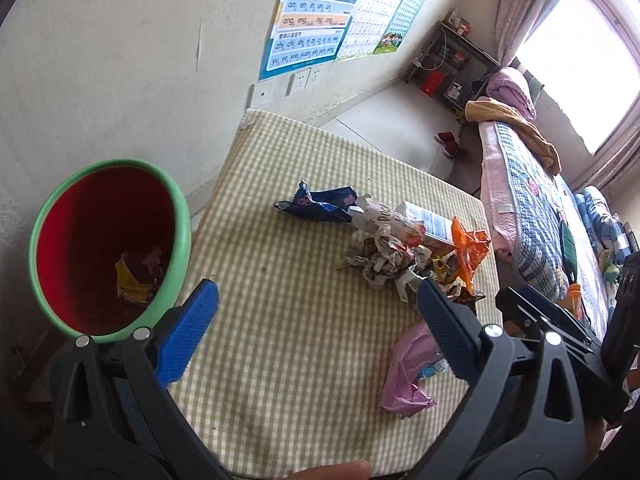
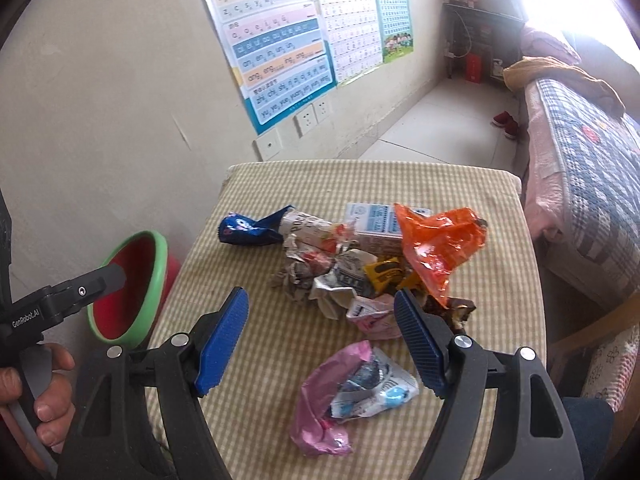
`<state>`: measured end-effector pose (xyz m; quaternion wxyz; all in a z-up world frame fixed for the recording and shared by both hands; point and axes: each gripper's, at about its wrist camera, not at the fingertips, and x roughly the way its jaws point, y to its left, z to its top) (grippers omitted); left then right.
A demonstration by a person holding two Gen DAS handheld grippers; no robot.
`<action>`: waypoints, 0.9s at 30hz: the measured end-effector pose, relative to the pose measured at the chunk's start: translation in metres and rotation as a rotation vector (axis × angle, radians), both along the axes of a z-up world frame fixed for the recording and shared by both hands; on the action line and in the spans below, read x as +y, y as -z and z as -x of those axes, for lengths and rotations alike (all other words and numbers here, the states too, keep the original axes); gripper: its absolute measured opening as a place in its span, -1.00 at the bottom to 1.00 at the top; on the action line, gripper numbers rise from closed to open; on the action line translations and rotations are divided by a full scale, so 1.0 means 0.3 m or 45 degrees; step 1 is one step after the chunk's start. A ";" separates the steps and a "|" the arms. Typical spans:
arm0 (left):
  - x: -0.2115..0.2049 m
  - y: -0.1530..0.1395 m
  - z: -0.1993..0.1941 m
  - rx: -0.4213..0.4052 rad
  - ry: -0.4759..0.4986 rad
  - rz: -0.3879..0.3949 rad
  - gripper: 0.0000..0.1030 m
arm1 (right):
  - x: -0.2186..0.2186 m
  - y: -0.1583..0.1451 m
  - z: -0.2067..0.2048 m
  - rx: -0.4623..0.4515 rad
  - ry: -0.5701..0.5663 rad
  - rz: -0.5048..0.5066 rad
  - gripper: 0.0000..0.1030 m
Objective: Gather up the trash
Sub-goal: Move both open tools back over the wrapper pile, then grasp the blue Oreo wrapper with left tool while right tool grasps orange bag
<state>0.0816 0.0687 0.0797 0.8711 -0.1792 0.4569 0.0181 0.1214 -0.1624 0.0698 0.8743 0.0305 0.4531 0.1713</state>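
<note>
Trash [image 2: 372, 264] is lying heaped on the checked table [image 2: 256, 344]; I am holding both grippers, left [image 1: 318, 312] and right [image 2: 320, 338], wide open and empty.

Left gripper [image 1: 316, 320], fingers [image 1: 188, 332] spread and empty, hovers between bin [image 1: 182, 236] and trash pile [image 1: 404, 248].

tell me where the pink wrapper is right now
The pink wrapper lies on the checked table, nearest the camera in the right wrist view, between the open right gripper fingers and apart from the main trash pile.
</note>
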 end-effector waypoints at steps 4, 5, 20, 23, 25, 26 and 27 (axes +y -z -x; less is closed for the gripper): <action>-0.048 0.019 -0.043 0.016 0.039 -0.013 0.89 | -0.092 0.021 -0.021 0.015 0.070 0.000 0.42; -0.058 0.024 -0.054 0.021 0.047 -0.019 0.89 | -0.111 0.029 -0.030 0.020 0.087 -0.002 0.42; -0.030 0.155 -0.264 0.122 0.046 -0.086 0.89 | -0.208 0.163 -0.209 0.115 0.193 -0.005 0.42; -0.011 0.194 -0.317 0.142 0.047 -0.091 0.89 | -0.205 0.196 -0.252 0.136 0.202 -0.001 0.42; 0.000 0.221 -0.351 0.158 0.046 -0.090 0.89 | -0.204 0.213 -0.281 0.148 0.215 -0.005 0.42; 0.006 0.235 -0.368 0.162 0.047 -0.087 0.89 | -0.205 0.220 -0.294 0.151 0.227 -0.011 0.42; 0.011 0.248 -0.383 0.165 0.050 -0.085 0.89 | -0.209 0.226 -0.307 0.153 0.242 -0.024 0.42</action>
